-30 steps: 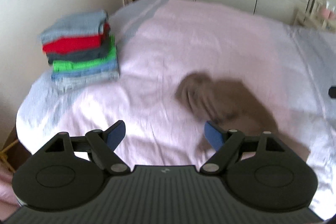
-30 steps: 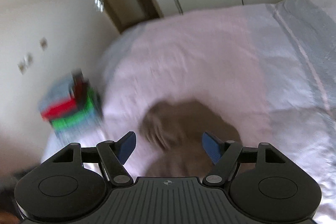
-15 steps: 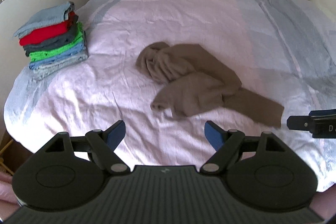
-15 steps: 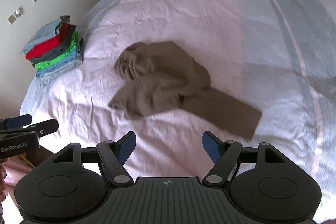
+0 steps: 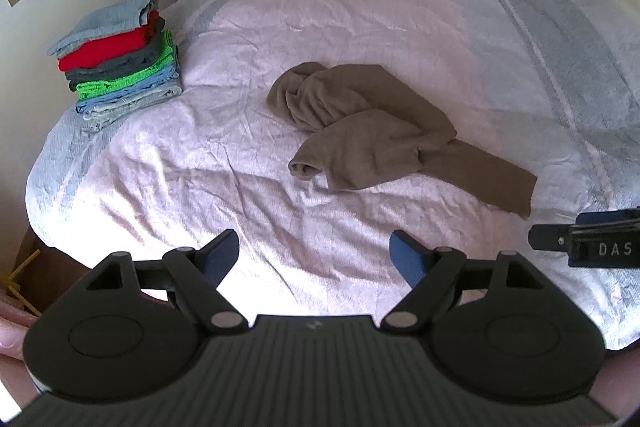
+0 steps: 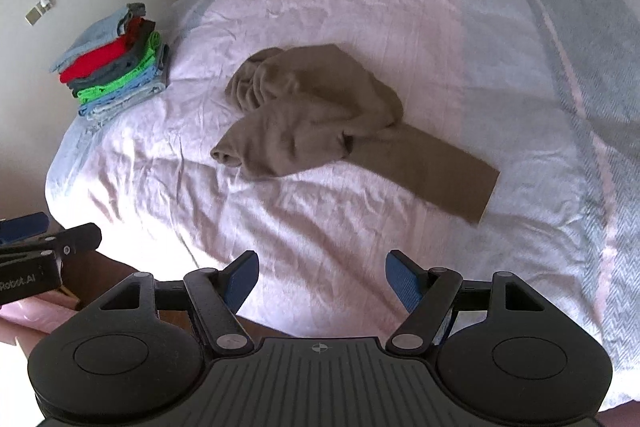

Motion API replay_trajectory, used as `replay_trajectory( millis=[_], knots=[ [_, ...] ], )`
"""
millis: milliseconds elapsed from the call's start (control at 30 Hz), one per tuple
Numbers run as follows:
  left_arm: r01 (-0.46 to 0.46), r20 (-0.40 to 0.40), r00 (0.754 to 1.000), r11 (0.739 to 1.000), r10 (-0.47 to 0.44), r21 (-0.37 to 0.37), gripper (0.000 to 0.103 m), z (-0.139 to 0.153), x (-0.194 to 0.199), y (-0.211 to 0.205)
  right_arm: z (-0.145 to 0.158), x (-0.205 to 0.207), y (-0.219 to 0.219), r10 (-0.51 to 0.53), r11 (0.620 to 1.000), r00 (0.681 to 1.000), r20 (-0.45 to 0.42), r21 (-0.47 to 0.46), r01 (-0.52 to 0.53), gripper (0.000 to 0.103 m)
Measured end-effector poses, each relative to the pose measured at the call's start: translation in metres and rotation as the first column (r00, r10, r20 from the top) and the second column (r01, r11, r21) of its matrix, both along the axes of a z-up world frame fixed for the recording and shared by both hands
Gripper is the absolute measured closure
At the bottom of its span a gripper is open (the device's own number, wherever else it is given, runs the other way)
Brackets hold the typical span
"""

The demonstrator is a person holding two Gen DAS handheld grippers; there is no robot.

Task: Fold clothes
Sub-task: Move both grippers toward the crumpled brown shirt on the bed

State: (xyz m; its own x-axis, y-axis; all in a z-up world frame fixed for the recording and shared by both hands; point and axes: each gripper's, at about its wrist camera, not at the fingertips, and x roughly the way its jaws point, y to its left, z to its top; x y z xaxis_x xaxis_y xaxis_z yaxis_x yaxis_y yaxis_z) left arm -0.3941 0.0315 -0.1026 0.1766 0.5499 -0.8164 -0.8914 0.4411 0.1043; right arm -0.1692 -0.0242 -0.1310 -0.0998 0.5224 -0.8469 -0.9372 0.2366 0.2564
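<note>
Brown garment crumpled mid-bed; both grippers empty, jaws wide apart.

Left wrist view: left gripper (image 5: 314, 253) hovers over the bed's near edge, holding nothing. The rumpled brown knit garment (image 5: 372, 131) lies bunched at the middle of the pale pink bedspread (image 5: 360, 19), one flat limb trailing toward the right edge. A stack of folded blue, red, grey and green clothes (image 5: 120, 55) sits at the far left corner.
Right wrist view: right gripper (image 6: 322, 277) likewise gaping, empty. Judgement: pinch two outer edges, spread the heap flat before creasing.
</note>
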Motion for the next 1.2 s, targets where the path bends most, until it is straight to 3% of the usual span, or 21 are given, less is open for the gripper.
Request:
replay_trajectory(
  millis=[133, 667, 933, 1200],
  knots=[
    [0.009, 0.001, 1.000, 1.000, -0.009, 0.007, 0.023, 0.001, 0.002, 0.000, -0.001, 0.002, 0.004, -0.002, 1.000, 1.000, 0.012, 0.000, 0.002, 0.030],
    [0.115, 0.001, 0.993, 0.993, -0.115, -0.030, 0.023, -0.018, 0.005, 0.083, -0.013, -0.006, 0.068, -0.084, 0.995, 0.995, 0.054, -0.042, 0.087, 0.030],
    [0.170, -0.004, 0.985, 0.984, -0.170, -0.063, 0.023, -0.026, -0.013, 0.129, -0.016, -0.023, 0.102, -0.137, 0.988, 0.989, 0.063, -0.067, 0.141, 0.030],
    [0.189, 0.008, 0.982, 0.976, -0.190, -0.111, 0.024, -0.057, -0.041, 0.160, -0.033, -0.033, 0.119, -0.161, 0.979, 0.976, 0.146, -0.103, 0.177, 0.030]
  ],
)
